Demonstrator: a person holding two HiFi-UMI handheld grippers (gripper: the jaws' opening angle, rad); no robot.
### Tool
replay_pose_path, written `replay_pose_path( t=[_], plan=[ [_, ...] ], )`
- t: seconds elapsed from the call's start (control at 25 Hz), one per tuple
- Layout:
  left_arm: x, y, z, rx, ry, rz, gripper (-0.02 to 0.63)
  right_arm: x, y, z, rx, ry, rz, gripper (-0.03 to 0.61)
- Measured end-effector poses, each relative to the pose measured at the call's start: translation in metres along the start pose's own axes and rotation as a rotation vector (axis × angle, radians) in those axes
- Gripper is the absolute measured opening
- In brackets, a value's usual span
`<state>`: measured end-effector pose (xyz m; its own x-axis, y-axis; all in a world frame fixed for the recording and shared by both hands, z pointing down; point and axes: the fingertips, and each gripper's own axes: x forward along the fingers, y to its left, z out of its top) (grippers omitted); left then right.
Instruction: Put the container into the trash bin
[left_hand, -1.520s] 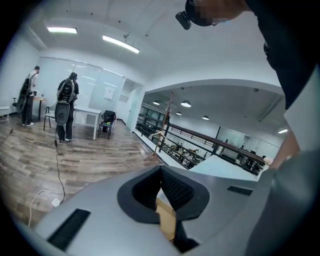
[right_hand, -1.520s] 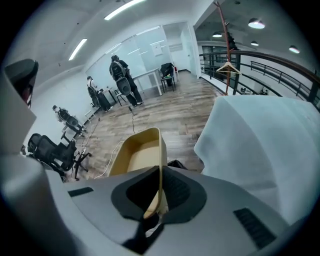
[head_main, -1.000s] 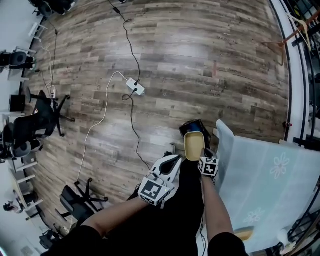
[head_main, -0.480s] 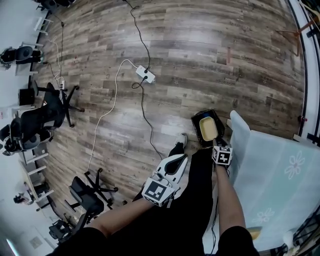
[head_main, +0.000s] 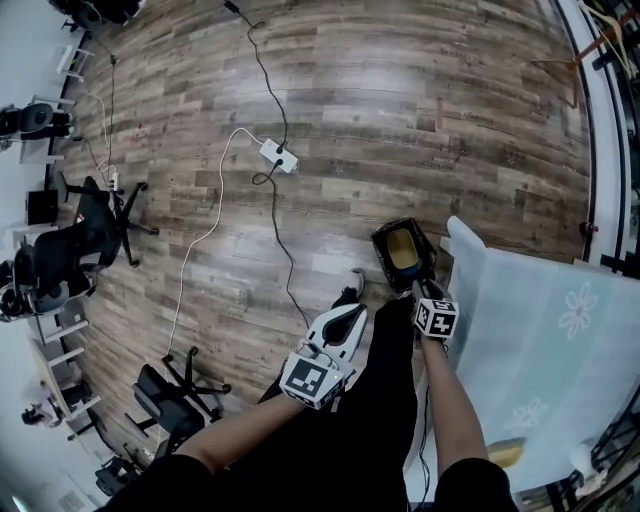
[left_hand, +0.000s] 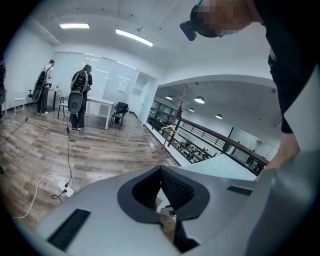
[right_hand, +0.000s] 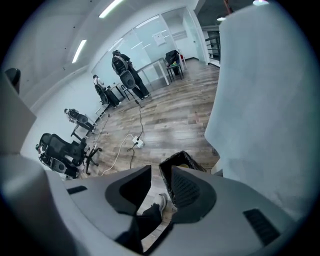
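Observation:
A black trash bin (head_main: 381, 243) stands on the wood floor by the table's corner. The yellow container (head_main: 403, 248) lies inside it. My right gripper (head_main: 420, 291) hangs just short of the bin on my side, open, with nothing between its jaws. In the right gripper view the bin (right_hand: 182, 161) shows past the right gripper (right_hand: 161, 172), whose jaws stand apart. My left gripper (head_main: 350, 314) is lower left of the bin, over my dark trouser leg. The left gripper view shows the left gripper (left_hand: 161, 169) with its jaws together at the tips, holding nothing.
A table under a pale blue cloth (head_main: 540, 330) fills the right side, close to the bin. A white power strip (head_main: 272, 152) and trailing cables cross the floor ahead. Office chairs (head_main: 95, 225) stand at the left. Two people (left_hand: 79, 100) stand far off.
The right gripper held the yellow container over the bin; it has let go and the container now lies inside. The right gripper has drawn back slightly. The left gripper has barely moved.

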<state>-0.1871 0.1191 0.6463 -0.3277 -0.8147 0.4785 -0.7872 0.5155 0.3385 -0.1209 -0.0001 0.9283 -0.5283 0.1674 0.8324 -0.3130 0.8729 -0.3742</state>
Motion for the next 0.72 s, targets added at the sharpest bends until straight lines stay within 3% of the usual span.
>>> replay_pose_path(
  t=[0.36,0.72],
  plan=[
    [-0.023,-0.016,0.040,0.086,-0.040,-0.104,0.011,-0.080,0.055,0.050,0.004,-0.154,-0.014,0.079],
    [-0.036,-0.036,0.069,0.190,-0.065,-0.303,0.011,-0.190,0.086,0.083,0.143,-0.394,-0.085,0.042]
  ],
)
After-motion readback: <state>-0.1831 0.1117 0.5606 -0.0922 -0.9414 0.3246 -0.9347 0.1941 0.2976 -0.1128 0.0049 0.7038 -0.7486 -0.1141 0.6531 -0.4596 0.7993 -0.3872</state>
